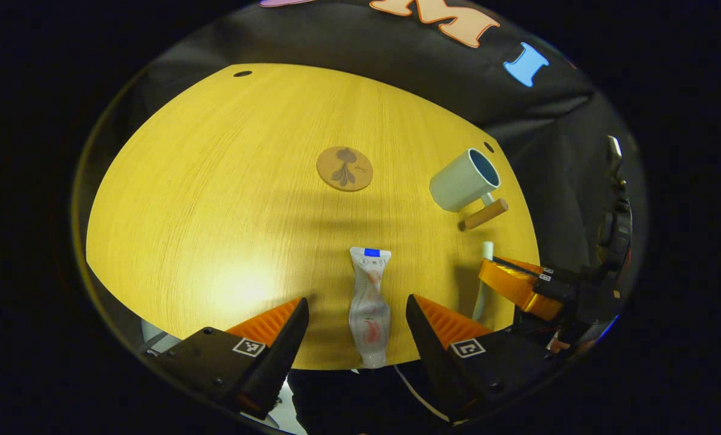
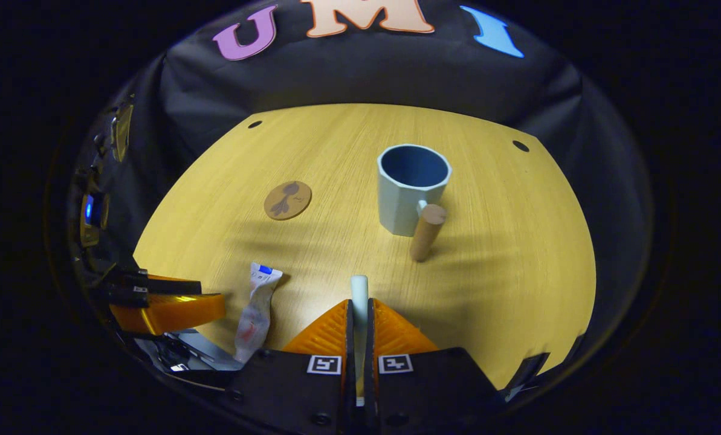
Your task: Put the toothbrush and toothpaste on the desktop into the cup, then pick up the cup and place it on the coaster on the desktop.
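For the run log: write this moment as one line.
right gripper: shut on toothbrush | left gripper: open, straddling toothpaste | cup: empty | coaster: bare

I see a dim booth with light from above, pooling as soft glare on the near wooden table. Broad soft shadows cross its middle. Fisheye bending curves the edges; focus stays sharp.

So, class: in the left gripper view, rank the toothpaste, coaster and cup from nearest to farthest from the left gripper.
1. Toothpaste: lying between the open fingers of the left gripper.
2. Coaster: straight ahead, mid-table.
3. Cup: far right, near the table's edge; only slightly farther than the coaster.
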Demonstrator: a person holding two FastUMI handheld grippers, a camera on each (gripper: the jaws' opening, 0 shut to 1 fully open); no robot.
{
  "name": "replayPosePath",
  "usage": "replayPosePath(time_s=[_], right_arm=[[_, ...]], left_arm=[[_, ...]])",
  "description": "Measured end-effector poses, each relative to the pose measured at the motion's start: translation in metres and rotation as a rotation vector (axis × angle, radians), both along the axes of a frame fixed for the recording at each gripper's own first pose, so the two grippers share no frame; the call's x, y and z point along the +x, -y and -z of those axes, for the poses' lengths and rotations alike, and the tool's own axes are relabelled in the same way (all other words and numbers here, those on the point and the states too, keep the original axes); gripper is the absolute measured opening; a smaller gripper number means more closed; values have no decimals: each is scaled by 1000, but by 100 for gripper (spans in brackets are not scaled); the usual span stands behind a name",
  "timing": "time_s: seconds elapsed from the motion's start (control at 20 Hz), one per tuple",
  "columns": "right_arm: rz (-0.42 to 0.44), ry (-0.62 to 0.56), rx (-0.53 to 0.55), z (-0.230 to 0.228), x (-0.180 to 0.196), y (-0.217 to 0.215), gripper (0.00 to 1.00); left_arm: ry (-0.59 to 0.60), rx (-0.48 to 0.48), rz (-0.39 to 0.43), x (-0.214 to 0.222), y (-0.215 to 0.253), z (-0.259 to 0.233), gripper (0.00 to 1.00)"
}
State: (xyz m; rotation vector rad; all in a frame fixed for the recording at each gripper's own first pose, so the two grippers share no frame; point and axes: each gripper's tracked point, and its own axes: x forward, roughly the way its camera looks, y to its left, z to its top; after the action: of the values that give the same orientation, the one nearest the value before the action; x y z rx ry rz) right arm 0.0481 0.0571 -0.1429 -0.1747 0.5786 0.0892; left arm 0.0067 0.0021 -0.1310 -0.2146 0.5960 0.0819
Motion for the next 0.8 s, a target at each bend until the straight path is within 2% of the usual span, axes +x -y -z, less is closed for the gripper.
replayPosePath(time_s=[0.05,0.15,0.4,0.5,0.55,0.8], right_arm=[[5,2,25,0,-3,2,8],[11,12,71,-6,-8,8,8],[17,32,89,-21,-12,28,8],[13,26,143,-28,-15,30,8],[13,31,163,-33,-15,32,8],[21,49,185,-48,-10,47,8]], left_arm=[[-14,19,3,5,1,-1,94],[-49,53,0,15,4,-2,95],[-132,73,-20,38,21,12,94],[-163,83,-22,43,25,19,90],[-178,92,-25,44,24,22,81],[-246,122,-50,49,19,34,77]])
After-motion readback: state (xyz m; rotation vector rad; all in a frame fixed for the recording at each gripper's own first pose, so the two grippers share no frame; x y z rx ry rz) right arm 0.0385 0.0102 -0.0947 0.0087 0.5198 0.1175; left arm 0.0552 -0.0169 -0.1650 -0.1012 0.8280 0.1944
